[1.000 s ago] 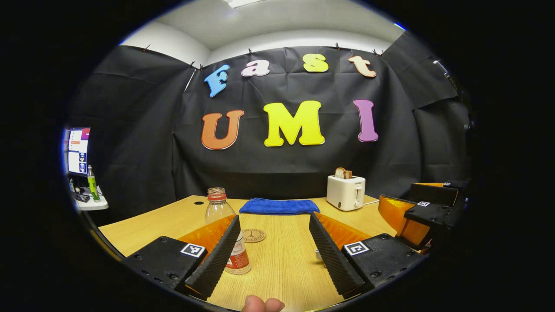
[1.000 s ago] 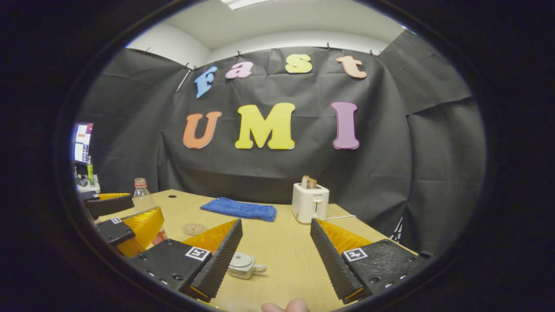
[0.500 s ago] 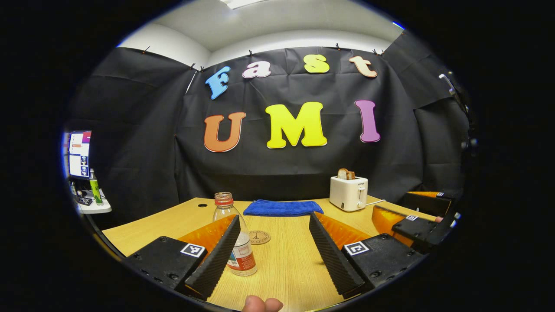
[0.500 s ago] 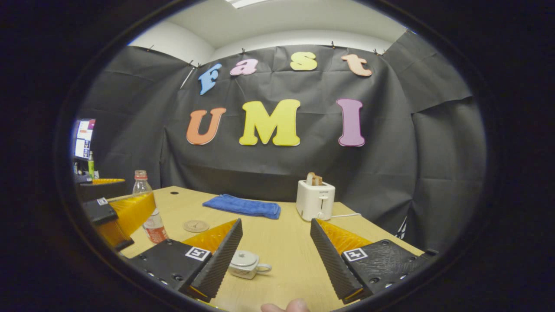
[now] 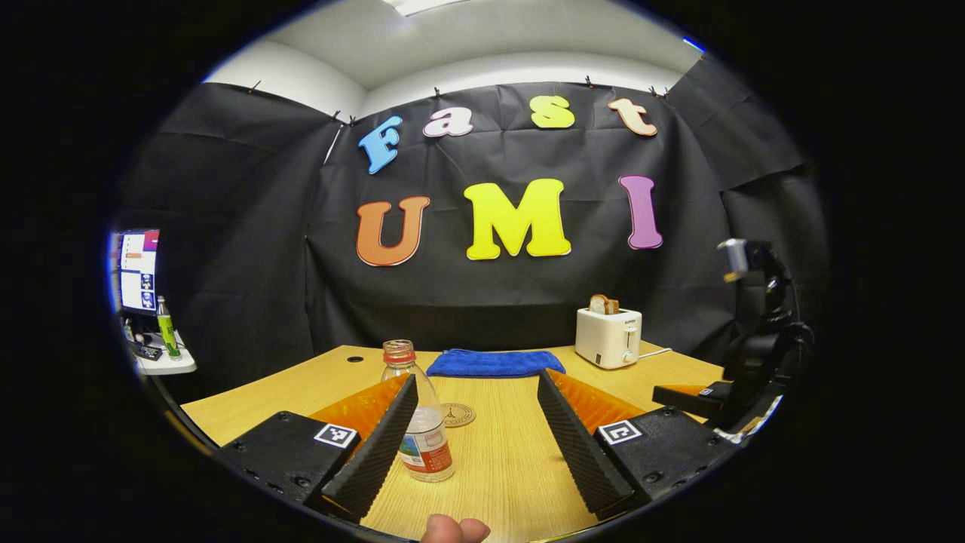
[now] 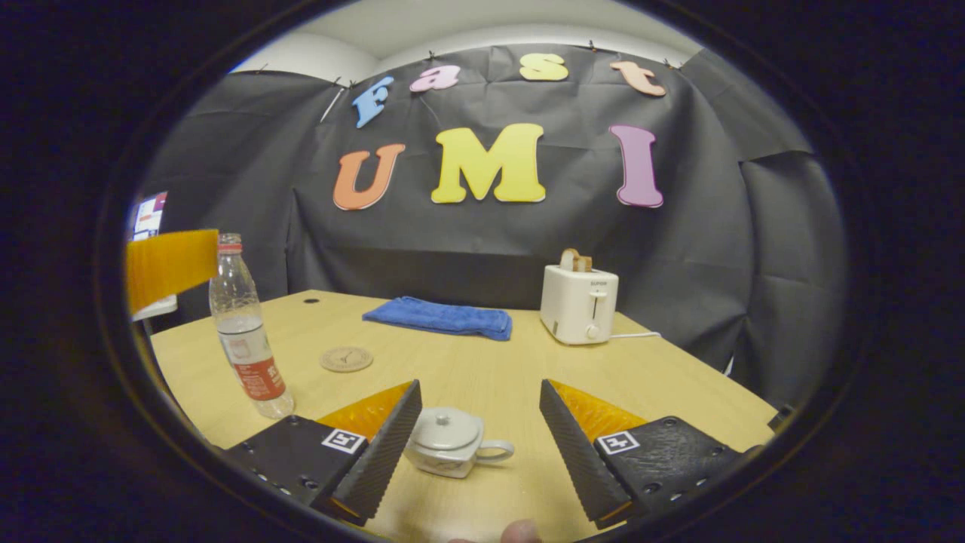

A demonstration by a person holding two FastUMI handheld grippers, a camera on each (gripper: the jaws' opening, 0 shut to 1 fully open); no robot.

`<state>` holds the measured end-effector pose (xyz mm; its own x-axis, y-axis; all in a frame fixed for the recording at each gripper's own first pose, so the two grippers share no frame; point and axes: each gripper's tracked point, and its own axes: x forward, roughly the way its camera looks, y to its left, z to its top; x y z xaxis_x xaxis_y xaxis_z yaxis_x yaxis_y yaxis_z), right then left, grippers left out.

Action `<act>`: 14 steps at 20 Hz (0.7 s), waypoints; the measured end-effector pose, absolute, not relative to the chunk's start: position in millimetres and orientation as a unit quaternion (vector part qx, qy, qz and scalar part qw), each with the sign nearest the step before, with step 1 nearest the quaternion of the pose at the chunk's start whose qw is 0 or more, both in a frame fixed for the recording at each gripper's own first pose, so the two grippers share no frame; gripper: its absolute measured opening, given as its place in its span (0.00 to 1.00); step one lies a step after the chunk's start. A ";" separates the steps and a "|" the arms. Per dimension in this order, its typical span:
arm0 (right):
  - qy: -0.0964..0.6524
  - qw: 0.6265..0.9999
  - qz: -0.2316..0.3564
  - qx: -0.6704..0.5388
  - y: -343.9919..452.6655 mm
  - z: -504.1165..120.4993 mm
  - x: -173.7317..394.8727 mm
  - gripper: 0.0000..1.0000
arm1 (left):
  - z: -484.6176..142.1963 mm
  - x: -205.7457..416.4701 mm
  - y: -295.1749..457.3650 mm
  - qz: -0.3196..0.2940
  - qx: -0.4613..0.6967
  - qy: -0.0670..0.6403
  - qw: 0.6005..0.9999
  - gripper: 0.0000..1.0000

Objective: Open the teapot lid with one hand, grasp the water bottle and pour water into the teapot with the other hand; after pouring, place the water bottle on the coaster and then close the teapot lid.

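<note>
A small white teapot [image 6: 451, 445] with its lid [image 6: 446, 427] on stands on the wooden table [image 6: 641, 377]. It sits between the spread fingers of my right gripper [image 6: 478, 392], close to the left finger, and the gripper is open. A clear water bottle [image 5: 424, 430] without a cap stands upright, partly behind the left finger of my left gripper [image 5: 476, 381], which is open and holds nothing. In the right gripper view the bottle [image 6: 243, 332] stands at the left, with the round coaster [image 6: 346, 359] a little behind it. The coaster [image 5: 457, 415] also lies ahead of the left gripper.
A folded blue cloth [image 6: 441, 317] lies at the table's back. A white toaster [image 6: 579, 303] with bread in it stands to the cloth's right, its cord trailing right. A side shelf with a monitor [image 5: 138, 264] and a green bottle [image 5: 164, 328] stands far left.
The right gripper has tipped down and come closer to the teapot, which now sits larger between its fingers. The left gripper has shifted left, so the bottle stands nearer its middle.
</note>
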<state>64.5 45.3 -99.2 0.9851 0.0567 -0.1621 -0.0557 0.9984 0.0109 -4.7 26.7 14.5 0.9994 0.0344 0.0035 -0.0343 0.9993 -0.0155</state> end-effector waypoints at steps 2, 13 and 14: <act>0.092 0.995 0.028 -0.006 47.6 -107.1 73.7 0.95 | 16.3 -5.1 30.6 0.019 -0.009 -0.004 1.000 1.00; 0.099 0.993 0.051 -0.033 61.4 -112.0 82.9 0.36 | 11.9 -4.0 34.4 0.019 -0.011 0.006 1.000 1.00; 0.100 0.993 0.049 -0.039 61.1 -111.4 83.4 0.36 | 11.0 -2.8 33.9 0.018 -0.011 0.007 1.000 1.00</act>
